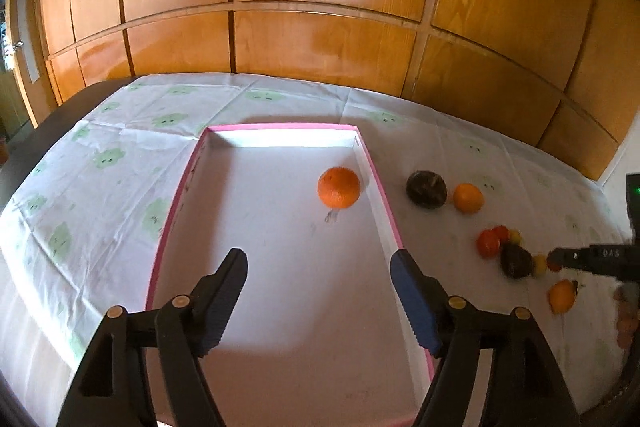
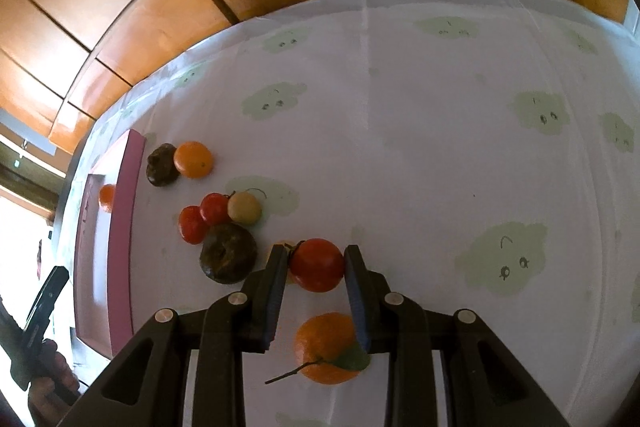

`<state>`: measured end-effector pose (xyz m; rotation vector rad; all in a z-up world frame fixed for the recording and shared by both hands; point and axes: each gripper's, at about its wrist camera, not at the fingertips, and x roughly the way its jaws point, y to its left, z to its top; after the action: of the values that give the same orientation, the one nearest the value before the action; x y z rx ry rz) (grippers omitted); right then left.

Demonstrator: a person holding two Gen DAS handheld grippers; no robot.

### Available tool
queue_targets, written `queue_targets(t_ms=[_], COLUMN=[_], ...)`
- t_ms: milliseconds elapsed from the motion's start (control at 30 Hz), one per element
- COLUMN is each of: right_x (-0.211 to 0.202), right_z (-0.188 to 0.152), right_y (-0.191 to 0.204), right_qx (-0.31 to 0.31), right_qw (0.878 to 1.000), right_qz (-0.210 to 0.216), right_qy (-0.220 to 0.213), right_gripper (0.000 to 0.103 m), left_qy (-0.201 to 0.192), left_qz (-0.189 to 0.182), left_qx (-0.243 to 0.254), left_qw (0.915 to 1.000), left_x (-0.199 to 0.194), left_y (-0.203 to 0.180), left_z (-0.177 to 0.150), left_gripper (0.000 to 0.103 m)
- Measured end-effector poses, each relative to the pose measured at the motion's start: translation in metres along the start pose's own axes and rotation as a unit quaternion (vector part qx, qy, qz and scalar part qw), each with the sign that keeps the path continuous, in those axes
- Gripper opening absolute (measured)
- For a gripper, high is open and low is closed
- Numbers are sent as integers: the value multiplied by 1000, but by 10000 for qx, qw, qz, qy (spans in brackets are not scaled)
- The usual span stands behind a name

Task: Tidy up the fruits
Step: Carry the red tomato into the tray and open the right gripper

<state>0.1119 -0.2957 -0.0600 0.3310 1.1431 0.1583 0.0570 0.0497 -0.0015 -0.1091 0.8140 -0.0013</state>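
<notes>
Meanwhile the left tongs (image 1: 318, 269) hung released over the pink-rimmed box (image 1: 172, 211) (one orange (image 1: 338, 187) lay inside), while the right tongs (image 2: 316, 267) gripped a red tomato (image 2: 317, 265) above the tabletop (image 2: 420, 147), near the other fruits.

The small fruits (image 1: 516, 251) at the right of the left wrist frame were blurred. The box (image 1: 384, 195) was cut off by the lower edge. In the right wrist frame, a small orange fruit (image 2: 282, 245) was largely hidden behind a gripper finger (image 2: 276, 287).
</notes>
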Motion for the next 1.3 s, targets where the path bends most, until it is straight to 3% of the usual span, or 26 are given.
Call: queue_targets(t_ms=[267, 467, 733, 933, 1100, 1300], right_x=[-9, -5, 25, 52, 70, 65], right_z=[-8, -16, -28, -32, -36, -44], right_y=[38, 100, 188, 236, 256, 264], right_qx=[-615, -1208, -1691, -1868, -1872, -2014], right_qw=[9977, 9911, 9790, 9722, 9701, 9678], right_qz=[165, 490, 1141, 1397, 1504, 1506], right_qy=[-227, -277, -37, 206, 361, 131], right_gripper=[29, 29, 29, 29, 29, 29], left_qy=[-156, -242, -307, -248, -194, -223], left_qz=[190, 248, 251, 327, 393, 422], left_qx=[46, -61, -165, -340, -455, -550], left_qw=[9997, 9994, 9991, 9986, 9980, 9973], left_x=[-19, -29, -35, -33, -30, -30], left_y=[16, 28, 40, 54, 64, 70], left_z=[-10, -13, -14, -17, -19, -19], left_gripper=[78, 78, 79, 79, 79, 79])
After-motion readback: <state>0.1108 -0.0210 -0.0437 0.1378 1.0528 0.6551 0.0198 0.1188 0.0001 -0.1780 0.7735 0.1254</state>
